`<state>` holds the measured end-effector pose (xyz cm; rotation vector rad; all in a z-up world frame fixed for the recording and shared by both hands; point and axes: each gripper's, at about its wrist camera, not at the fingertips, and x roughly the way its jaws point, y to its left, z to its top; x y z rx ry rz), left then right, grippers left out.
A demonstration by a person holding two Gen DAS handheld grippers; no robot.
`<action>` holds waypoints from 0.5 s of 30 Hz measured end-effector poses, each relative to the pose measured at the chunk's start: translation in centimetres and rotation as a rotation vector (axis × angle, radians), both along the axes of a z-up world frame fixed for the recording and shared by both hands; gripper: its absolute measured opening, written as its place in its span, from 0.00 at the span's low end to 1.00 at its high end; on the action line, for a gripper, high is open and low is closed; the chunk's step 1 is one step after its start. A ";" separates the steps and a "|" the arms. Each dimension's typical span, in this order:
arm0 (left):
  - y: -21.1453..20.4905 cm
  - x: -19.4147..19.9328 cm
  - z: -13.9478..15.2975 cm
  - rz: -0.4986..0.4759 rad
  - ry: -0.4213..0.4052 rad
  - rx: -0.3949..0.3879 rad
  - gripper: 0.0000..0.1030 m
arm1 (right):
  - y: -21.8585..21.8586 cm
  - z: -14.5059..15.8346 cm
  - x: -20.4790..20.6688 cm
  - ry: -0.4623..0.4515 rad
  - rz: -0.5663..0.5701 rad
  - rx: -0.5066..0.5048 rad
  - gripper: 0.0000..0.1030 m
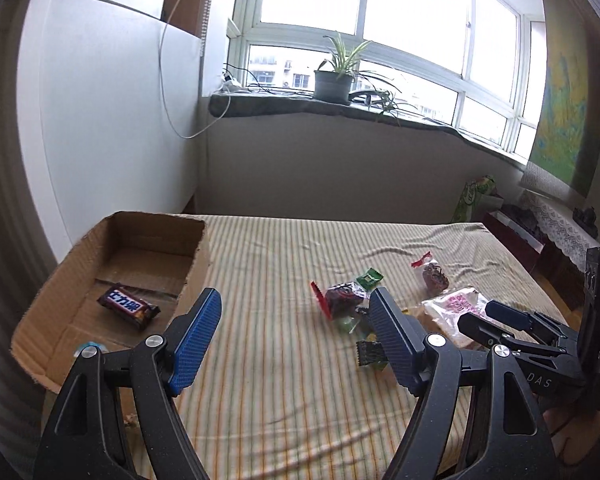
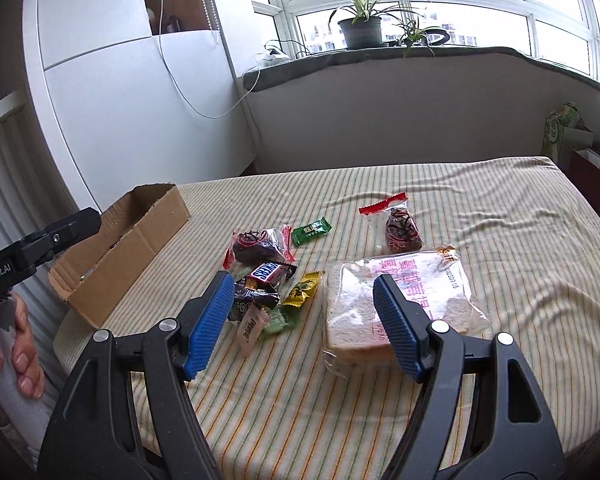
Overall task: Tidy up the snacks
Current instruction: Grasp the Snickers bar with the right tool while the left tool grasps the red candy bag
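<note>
Both claws, left claw [image 1: 296,338] and right claw [image 2: 300,320], hang open and empty over the striped tablecloth [image 2: 500,240] near the window [image 2: 460,0].

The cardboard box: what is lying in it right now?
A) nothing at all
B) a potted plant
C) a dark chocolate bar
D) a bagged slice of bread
C: the left wrist view shows a dark chocolate bar on the floor of the box, while the bread lies out on the striped cloth.

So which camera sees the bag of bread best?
The right wrist view: the bread bag lies close and nearly whole, only partly behind a finger. The left wrist view shows only part of it, farther off, behind the gripper fingers.
</note>
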<state>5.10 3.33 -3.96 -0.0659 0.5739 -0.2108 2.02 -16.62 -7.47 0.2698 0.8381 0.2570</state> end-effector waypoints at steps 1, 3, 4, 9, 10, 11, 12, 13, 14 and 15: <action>-0.2 0.1 0.0 -0.003 0.001 0.000 0.74 | 0.1 -0.1 0.1 0.000 0.007 0.003 0.73; -0.4 0.4 0.0 -0.009 0.006 -0.001 0.74 | 0.7 -0.3 0.5 0.006 0.030 0.007 0.73; -0.5 0.6 -0.1 -0.010 0.011 -0.002 0.74 | 1.0 -0.4 0.4 0.008 0.042 0.004 0.73; -1.1 2.8 -1.2 -0.018 0.070 -0.062 0.74 | 2.9 -1.5 1.8 0.035 0.107 -0.013 0.73; -1.3 3.3 -1.5 -0.027 0.080 -0.079 0.74 | 3.3 -1.8 2.2 0.043 0.119 -0.015 0.73; -1.5 4.0 -1.7 -0.036 0.091 -0.093 0.74 | 3.6 -2.1 2.5 0.050 0.128 -0.019 0.73; -1.8 4.8 -2.1 -0.044 0.104 -0.099 0.74 | 3.8 -2.5 2.9 0.056 0.133 -0.021 0.73; -2.2 5.6 -2.5 -0.057 0.116 -0.102 0.74 | 4.0 -2.8 3.3 0.065 0.138 -0.016 0.73; -2.5 6.4 -2.9 -0.074 0.125 -0.109 0.74 | 4.2 -3.1 3.8 0.074 0.143 -0.008 0.73; -2.7 7.2 -3.4 -0.092 0.137 -0.124 0.74 | 4.4 -3.4 4.2 0.084 0.147 -0.003 0.73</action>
